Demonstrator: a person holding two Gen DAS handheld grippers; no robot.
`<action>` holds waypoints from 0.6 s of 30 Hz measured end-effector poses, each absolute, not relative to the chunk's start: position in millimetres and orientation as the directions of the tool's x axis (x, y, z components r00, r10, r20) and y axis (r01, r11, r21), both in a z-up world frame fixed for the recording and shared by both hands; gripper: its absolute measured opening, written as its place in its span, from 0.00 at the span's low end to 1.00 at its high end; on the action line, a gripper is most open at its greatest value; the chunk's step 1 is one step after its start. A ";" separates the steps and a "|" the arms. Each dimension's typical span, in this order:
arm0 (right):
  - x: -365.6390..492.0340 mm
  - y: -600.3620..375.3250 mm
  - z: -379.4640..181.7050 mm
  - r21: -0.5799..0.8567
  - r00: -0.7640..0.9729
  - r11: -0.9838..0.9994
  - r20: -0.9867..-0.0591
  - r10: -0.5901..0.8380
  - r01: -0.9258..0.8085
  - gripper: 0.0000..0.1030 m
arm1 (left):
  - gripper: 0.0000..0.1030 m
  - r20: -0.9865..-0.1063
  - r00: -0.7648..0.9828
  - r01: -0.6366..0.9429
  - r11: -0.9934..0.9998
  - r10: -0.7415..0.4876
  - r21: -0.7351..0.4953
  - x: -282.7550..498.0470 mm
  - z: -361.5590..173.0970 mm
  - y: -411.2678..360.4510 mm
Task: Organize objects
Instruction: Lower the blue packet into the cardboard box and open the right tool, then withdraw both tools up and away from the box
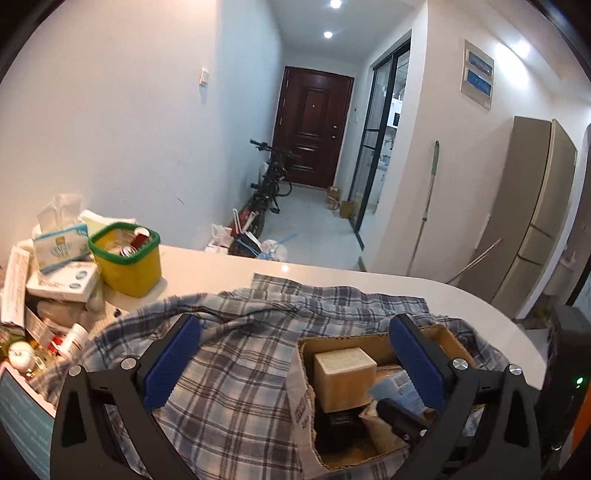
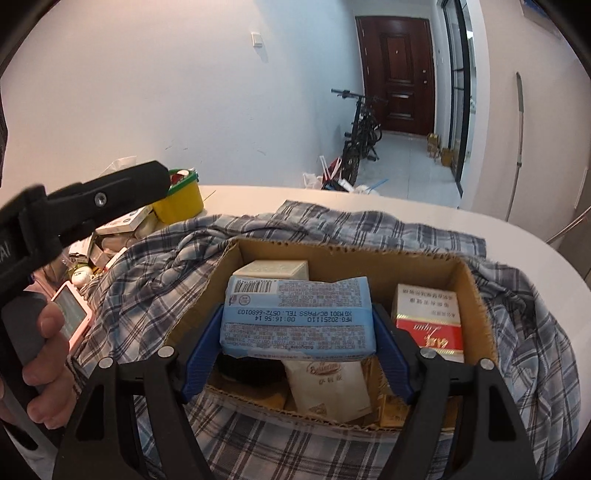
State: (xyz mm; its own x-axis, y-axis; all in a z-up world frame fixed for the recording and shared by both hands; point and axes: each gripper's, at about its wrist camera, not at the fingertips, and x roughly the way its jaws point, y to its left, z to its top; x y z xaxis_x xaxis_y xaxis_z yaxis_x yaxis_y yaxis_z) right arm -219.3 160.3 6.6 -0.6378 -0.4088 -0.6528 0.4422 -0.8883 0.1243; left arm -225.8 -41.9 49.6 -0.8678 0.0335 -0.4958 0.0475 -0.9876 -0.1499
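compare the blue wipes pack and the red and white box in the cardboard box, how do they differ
The blue wipes pack is a soft wrapped packet; the red and white box is a stiff carton. The pack sits between the pads of the right tongs, above the other contents; the red and white box stands free against the right wall of the cardboard box. The pack is pale blue with a barcode; the red and white box has a red band. Both show print upside down.

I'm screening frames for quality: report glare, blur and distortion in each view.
Left wrist view: strong fisheye bending with dark corners; ceiling lights blow out, and the countertop carries a small glare spot. Right wrist view: same curvature; the blue pack in the right claw reads sharp, print legible.
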 end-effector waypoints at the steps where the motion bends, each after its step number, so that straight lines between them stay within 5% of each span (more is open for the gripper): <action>1: -220.8 160.4 8.1 0.125 -0.642 -0.891 -0.650 -0.406 0.437 0.79 | 1.00 -0.493 -0.870 0.049 -0.988 0.029 -0.145 -225.2 49.9 -41.4; 9: -226.0 179.6 22.4 0.134 -0.704 -0.924 -0.611 -0.362 0.358 0.84 | 1.00 -0.456 -0.890 0.041 -0.990 0.025 -0.133 -219.0 56.3 -42.5; 18: -224.8 201.8 48.4 0.077 -0.812 -0.961 -0.519 -0.266 0.265 0.85 | 1.00 -0.303 -0.952 0.055 -0.997 -0.038 -0.046 -195.3 70.6 -29.9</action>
